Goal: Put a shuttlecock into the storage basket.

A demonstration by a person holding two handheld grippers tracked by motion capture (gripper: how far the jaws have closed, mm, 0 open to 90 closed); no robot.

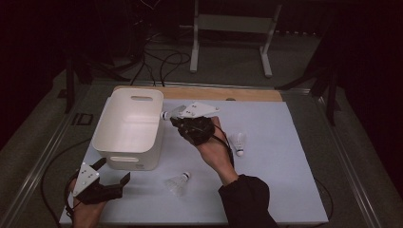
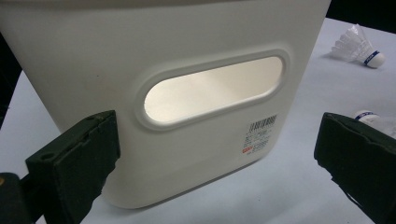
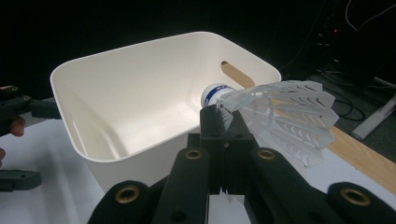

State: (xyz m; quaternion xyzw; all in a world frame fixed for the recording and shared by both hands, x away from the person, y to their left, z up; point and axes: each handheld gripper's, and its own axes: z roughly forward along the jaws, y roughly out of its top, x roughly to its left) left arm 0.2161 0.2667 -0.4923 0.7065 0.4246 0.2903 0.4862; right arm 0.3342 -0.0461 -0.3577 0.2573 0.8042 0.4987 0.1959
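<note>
We start with the worktop (image 1: pixel 266 142), a pale sheet filling the middle of the high view with a wooden strip along its far edge, and on its left part stands the white bin (image 1: pixel 128 126), open at the top, a slot handle in each end wall. In the left gripper view that bin looms right in front of us, handle slot in the centre of the frame and a barcode label (image 2: pixel 259 134) at the lower right of its wall. Down in the lower left of the high view we have the left gripper (image 1: pixel 114 171), its fingers spread wide apart and empty, pointing at the bin's near wall without touching it. Up in the centre of the frame the right gripper (image 1: pixel 172 118) is raised beside the bin's right rim, and its fingers are clamped tight on a shuttlecock (image 1: pixel 169 114); in the right gripper view we see them pinching the plastic skirt, the cork nose with its blue band pointing toward the bin's opening, just at the rim. Two more shuttlecocks lie on the worktop: a second shuttlecock (image 1: pixel 238 142) right of centre, beside the person's right hand (image 1: pixel 214 152), and a third shuttlecock (image 1: pixel 178 183) at lower centre, near the bin's near right corner.
</note>
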